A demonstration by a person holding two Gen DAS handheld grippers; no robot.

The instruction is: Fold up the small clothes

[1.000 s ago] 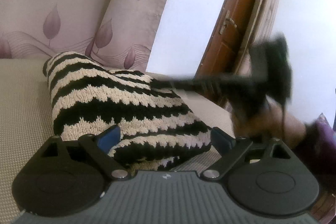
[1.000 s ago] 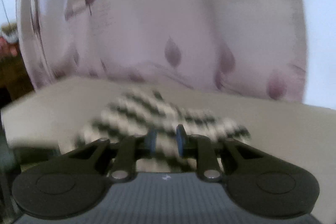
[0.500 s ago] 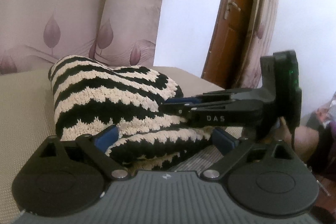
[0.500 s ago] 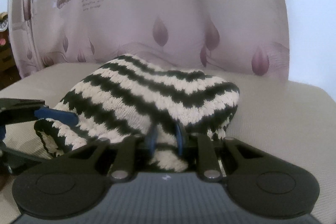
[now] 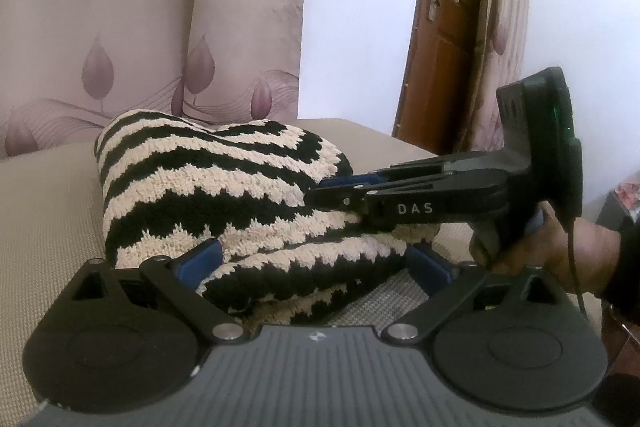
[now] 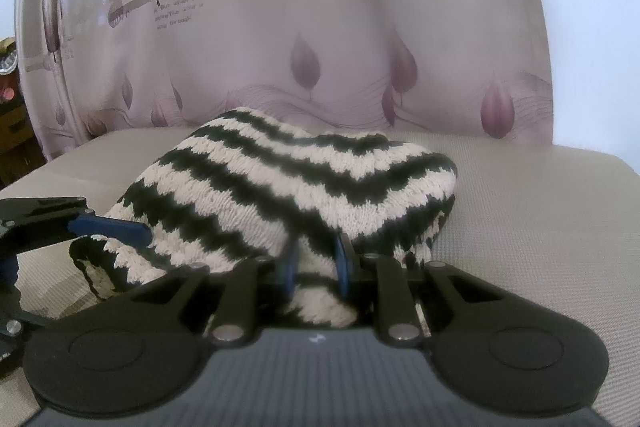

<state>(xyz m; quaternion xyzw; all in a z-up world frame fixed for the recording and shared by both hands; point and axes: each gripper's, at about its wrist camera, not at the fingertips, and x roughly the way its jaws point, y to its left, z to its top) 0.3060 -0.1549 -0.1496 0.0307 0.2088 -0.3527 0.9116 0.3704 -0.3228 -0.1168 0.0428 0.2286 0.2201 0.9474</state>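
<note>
A black-and-cream zigzag knit garment [image 5: 200,187] lies folded and bunched on a beige cushion [image 5: 40,227]. My left gripper [image 5: 314,259] straddles its near folded edge; its jaws are opening wide, with the knit between them and the right pad clear of it. In the left wrist view my right gripper [image 5: 344,193] comes in from the right, held by a hand [image 5: 560,243], its tips on the garment's side. The right wrist view shows the right gripper [image 6: 316,263] shut on a fold of the garment [image 6: 300,179]. One blue finger [image 6: 108,229] of the left gripper lies against the knit's left end.
A pale curtain [image 5: 120,27] with purple leaf prints hangs right behind the cushion [image 6: 520,207]. A brown wooden door [image 5: 448,47] with a handle stands at the back right. Bare cushion lies to the right of the garment in the right wrist view.
The right gripper swung in from a blur, sank and settled with its tips on the garment. The left gripper's jaws widened a little and its view rolled level.
</note>
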